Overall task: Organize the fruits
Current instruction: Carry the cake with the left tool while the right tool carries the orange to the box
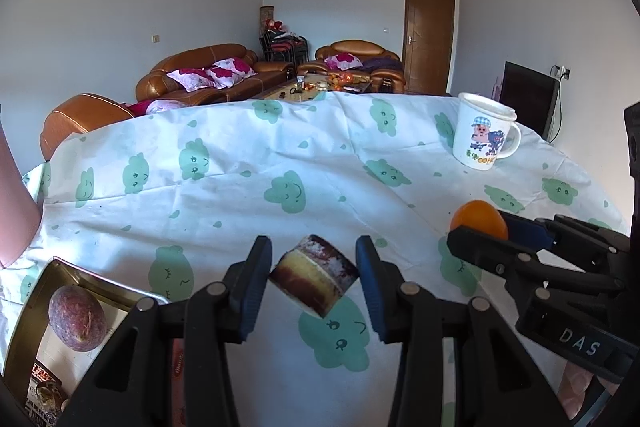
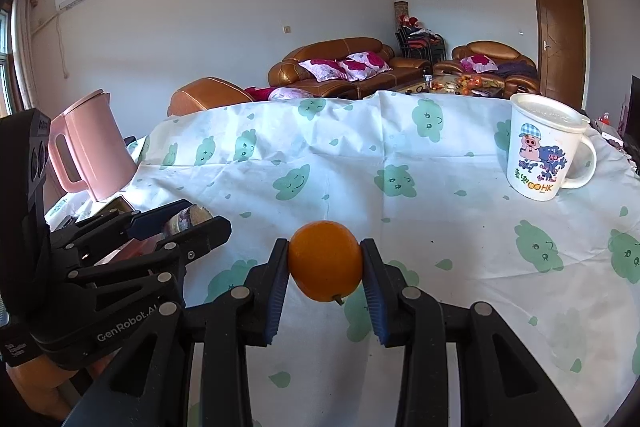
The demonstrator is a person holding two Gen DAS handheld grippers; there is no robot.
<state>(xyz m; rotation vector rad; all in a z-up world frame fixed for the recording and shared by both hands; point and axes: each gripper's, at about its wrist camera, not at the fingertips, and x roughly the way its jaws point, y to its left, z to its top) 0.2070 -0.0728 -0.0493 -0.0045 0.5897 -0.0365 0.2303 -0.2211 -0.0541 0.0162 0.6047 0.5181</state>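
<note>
My left gripper (image 1: 314, 277) holds a small round cake-like piece (image 1: 314, 275), brown and yellow in layers, tilted between its blue pads above the table. My right gripper (image 2: 325, 263) is shut on an orange (image 2: 325, 261) and holds it just above the cloth; it shows at the right of the left wrist view (image 1: 479, 219). A purple-brown passion fruit (image 1: 77, 319) lies in a gold metal tin (image 1: 60, 273) at the lower left. The left gripper also shows in the right wrist view (image 2: 188, 223).
A white cartoon mug (image 2: 546, 151) stands at the back right of the table (image 2: 360, 187), which has a white cloth with green prints. A pink kettle (image 2: 90, 151) stands at the left edge. Sofas and a door are behind.
</note>
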